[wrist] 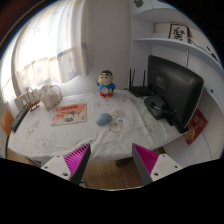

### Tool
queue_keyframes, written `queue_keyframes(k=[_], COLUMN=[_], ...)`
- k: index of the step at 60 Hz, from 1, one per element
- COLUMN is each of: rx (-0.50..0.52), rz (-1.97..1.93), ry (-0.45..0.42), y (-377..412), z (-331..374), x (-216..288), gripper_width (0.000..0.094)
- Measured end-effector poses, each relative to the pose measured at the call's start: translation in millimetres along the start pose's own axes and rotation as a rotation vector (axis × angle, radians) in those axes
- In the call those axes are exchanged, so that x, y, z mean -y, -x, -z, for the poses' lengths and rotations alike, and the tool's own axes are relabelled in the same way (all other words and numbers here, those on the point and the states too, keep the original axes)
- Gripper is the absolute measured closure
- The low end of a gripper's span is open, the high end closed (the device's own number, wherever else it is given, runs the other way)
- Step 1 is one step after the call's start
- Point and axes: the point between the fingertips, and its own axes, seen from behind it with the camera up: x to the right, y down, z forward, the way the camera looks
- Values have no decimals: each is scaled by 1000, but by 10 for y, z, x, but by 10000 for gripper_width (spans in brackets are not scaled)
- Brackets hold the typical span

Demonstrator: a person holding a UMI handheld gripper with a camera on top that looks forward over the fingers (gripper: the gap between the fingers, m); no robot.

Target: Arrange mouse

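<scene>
A small blue-grey mouse [104,119] lies on the white cloth-covered table [60,138], near its middle, well beyond my fingers. My gripper [112,162] is open and empty, held back from the table's near edge over the wooden floor. Its pink pads [78,158] stand wide apart, with nothing between them.
A black monitor [172,85] stands at the table's right, with a keyboard [160,106] in front of it. A blue figurine [106,84] stands at the back. An orange booklet [69,113] lies left of the mouse. A dark object [121,159] lies on the floor.
</scene>
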Motion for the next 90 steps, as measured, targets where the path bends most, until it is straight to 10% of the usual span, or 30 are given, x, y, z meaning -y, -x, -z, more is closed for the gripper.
queue_keyframes(k=[90], rx=[32], rz=[98], ry=[-112], y=[759], z=[-3336], x=[459], gripper_width=[77])
